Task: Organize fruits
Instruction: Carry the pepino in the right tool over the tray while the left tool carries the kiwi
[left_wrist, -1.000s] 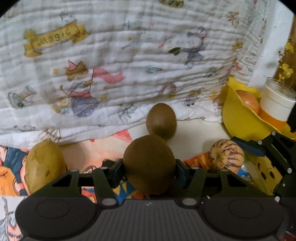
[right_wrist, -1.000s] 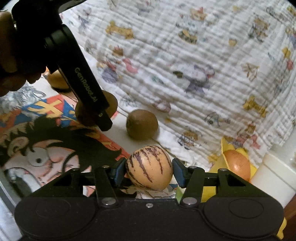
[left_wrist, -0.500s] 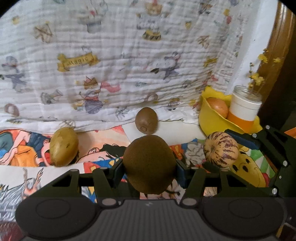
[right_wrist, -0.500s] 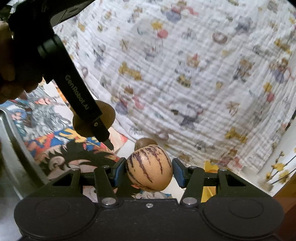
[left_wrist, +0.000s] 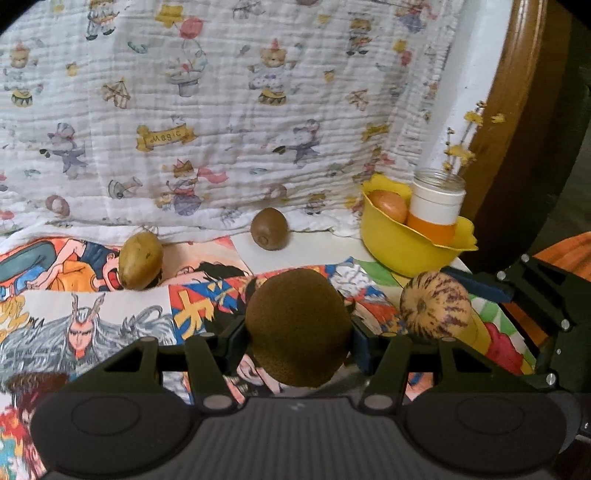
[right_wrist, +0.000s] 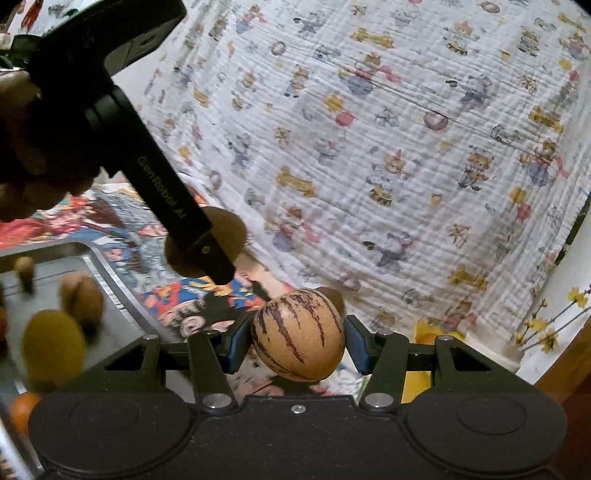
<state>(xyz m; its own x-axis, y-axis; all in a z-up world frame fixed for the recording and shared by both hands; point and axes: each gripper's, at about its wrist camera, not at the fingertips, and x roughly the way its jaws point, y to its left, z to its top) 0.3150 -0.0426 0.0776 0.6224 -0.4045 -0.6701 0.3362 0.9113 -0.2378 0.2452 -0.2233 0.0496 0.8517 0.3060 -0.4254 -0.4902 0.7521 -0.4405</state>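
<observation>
A kiwi (left_wrist: 298, 326) is clamped between the pads of the left claw (left_wrist: 298, 334), held above the comic-covered table (left_wrist: 92, 314). A striped melon (right_wrist: 298, 334) is gripped by the right claw (right_wrist: 295, 341). Another kiwi (left_wrist: 269, 229) and a mango (left_wrist: 140, 260) lie far on the table; a yellow bowl (left_wrist: 399, 251) stands far right.

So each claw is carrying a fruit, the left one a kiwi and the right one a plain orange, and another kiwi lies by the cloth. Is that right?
Not quite. The right claw holds a tan fruit with purple stripes, not a plain orange; the right wrist view shows it clearly. The rest stands: the left claw grips a kiwi, and another kiwi lies by the printed cloth.
</observation>
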